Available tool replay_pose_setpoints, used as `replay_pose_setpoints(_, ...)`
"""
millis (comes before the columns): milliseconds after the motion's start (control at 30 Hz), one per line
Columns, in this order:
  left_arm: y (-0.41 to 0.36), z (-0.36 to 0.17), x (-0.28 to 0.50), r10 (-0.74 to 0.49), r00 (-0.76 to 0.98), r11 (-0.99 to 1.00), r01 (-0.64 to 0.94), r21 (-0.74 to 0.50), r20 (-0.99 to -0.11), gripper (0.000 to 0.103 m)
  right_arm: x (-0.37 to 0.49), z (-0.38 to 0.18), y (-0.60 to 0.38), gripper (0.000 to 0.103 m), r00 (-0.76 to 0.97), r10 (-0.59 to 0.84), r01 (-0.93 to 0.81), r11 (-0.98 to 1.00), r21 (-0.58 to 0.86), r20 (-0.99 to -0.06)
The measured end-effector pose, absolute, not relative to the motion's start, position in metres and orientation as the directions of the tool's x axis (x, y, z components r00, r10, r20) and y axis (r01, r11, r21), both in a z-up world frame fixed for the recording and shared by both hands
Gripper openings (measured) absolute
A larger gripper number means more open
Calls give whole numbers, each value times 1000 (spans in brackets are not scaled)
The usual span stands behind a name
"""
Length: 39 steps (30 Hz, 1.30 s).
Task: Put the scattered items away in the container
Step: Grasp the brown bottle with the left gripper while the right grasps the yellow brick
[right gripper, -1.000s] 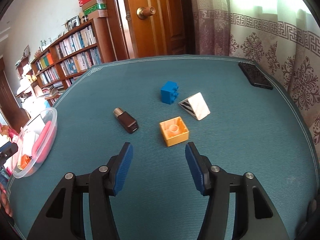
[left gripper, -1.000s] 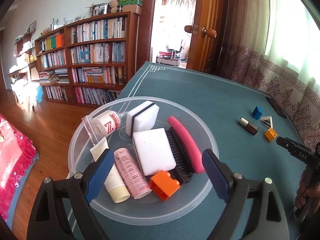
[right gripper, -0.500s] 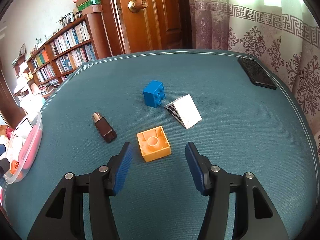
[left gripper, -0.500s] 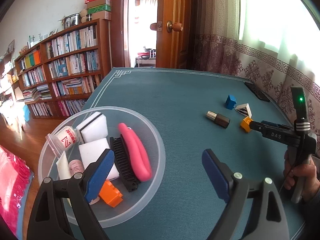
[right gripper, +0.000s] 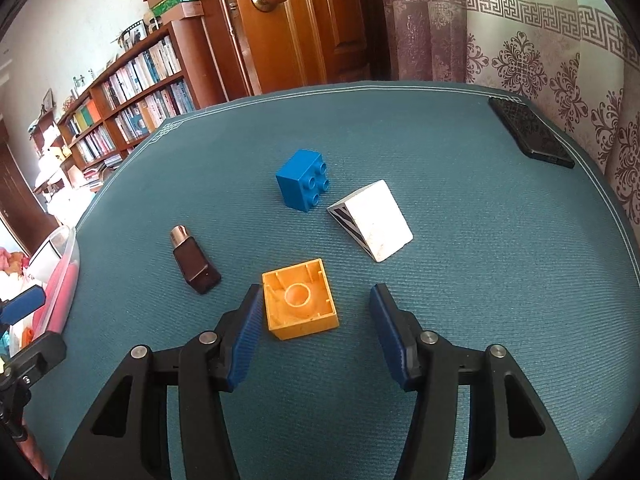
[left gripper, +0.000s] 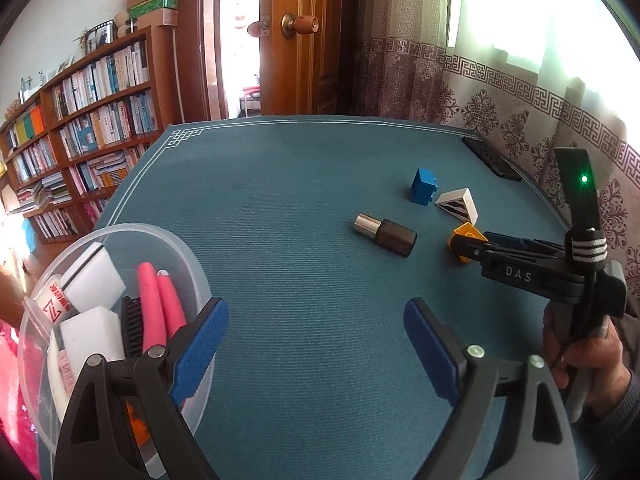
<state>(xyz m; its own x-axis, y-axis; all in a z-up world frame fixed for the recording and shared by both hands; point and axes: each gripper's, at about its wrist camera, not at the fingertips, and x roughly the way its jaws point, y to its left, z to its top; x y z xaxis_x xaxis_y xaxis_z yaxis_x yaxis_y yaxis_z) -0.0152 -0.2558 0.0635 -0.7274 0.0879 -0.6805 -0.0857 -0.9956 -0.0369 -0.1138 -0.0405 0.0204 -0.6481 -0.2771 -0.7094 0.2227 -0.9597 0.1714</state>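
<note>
Right gripper (right gripper: 312,312) low over the teal worktop (right gripper: 480,280), jaws spread wide, clamped on nothing. Yellow brick (right gripper: 299,305) lying between the blue pads, hollow underside turned up, roughly square so no real long axis, edges a little skewed to the fingers. Close against the left pad (right gripper: 246,334) at 9 o'clock, a clear gap to the right pad at 3 o'clock. Seen from the left wrist, the same yellow brick (left gripper: 466,240) peeking out at the gripper's tip.

Further out at 10 o'clock from the brick: brown bottle (right gripper: 194,260) flat on its side, long axis running near to far, metal cap pointing away toward 11 o'clock. At 1 o'clock: white wedge (right gripper: 372,220) with a striped black-and-white end face, that face turned toward 9 o'clock. Just beyond at 12 o'clock: blue brick (right gripper: 304,186) tipped on its side, studs facing 4 o'clock, just beside the wedge. Far off at 2 o'clock, near the worktop's edge: black phone (right gripper: 530,134).

Left gripper (left gripper: 316,344) open wide too, empty, over bare cloth. Clear bowl (left gripper: 188,264) at its 9 o'clock, at the worktop's left edge, holding white sponges (left gripper: 94,288), a pink-handled brush (left gripper: 150,312) with handle running near to far, a small tube (left gripper: 50,300), an orange brick (left gripper: 138,426) behind the left finger. A hand (left gripper: 588,360) on the right gripper's handle at 3 o'clock.
</note>
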Motion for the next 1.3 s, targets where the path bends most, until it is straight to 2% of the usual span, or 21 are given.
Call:
replay_pose_setpoints(133, -241, 60, -37, 87, -712, -995, -95, -27, -697, 92, -111, 20, -40, 42, -646, -276, 222, -960, 170, -711)
replay_pose_setpoints(200, -232, 57, -48, 84, -702, -995, -100, -19, -707, 92, -112, 20, -38, 40, -645, -279, 217, -960, 179, -712)
replay_pose_setpoints(600, -199, 28, -106, 72, -634, -984, -173, 50, -770, 92, -109, 18, -32, 40, -636, -300, 221, -954, 204, -711)
replay_pose_setpoints(1300, -202, 27, -121, 142, -635, -987, -152, -57, -759, 92, -109, 17, -33, 40, -638, -304, 219, -952, 212, -707)
